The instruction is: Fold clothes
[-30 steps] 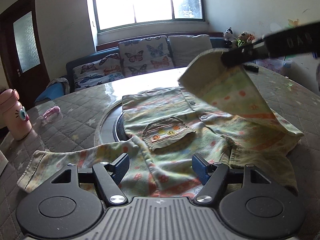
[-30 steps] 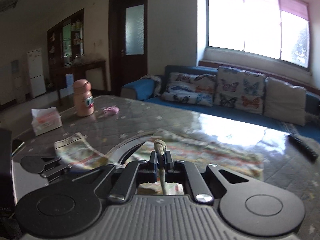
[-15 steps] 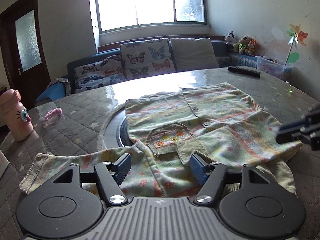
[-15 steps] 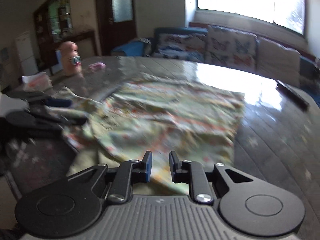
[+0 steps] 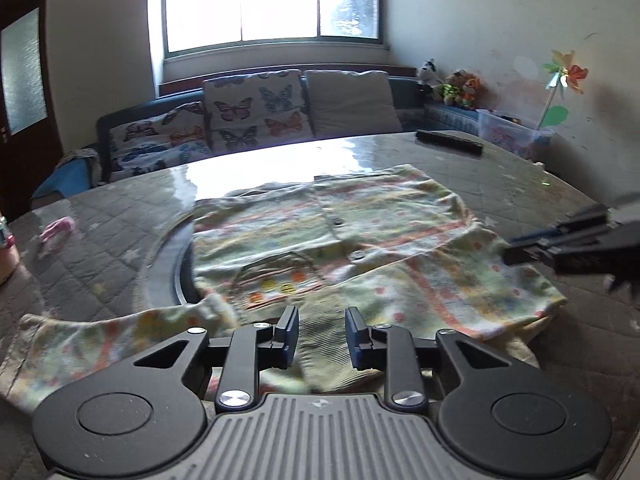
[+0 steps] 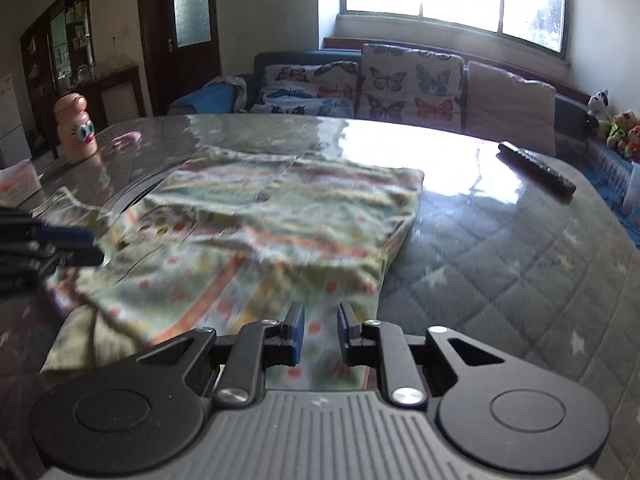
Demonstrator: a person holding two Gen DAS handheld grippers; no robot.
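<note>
Patterned shirt (image 5: 360,232) is spread mid-tabletop (image 6: 520,280), clear storage bin (image 5: 508,134) beyond the far-right edge, contents unreadable. Left gripper (image 5: 322,334) is closing over the ribbed collar (image 5: 324,344), not pinching yet. Right gripper (image 6: 320,334) is narrow over the shirt's near edge, gripping nothing.

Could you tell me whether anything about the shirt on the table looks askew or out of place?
Yes: the shirt lies partly over the dark round inset in the table, its left sleeve is still spread out unfolded, and the folded-over right side sits wrinkled.

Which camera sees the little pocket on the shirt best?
The left wrist view. The pocket sits just ahead of that camera, with its coloured dots clear on the shirt. In the right wrist view the pocket is off to the side, blurred and partly creased.
</note>
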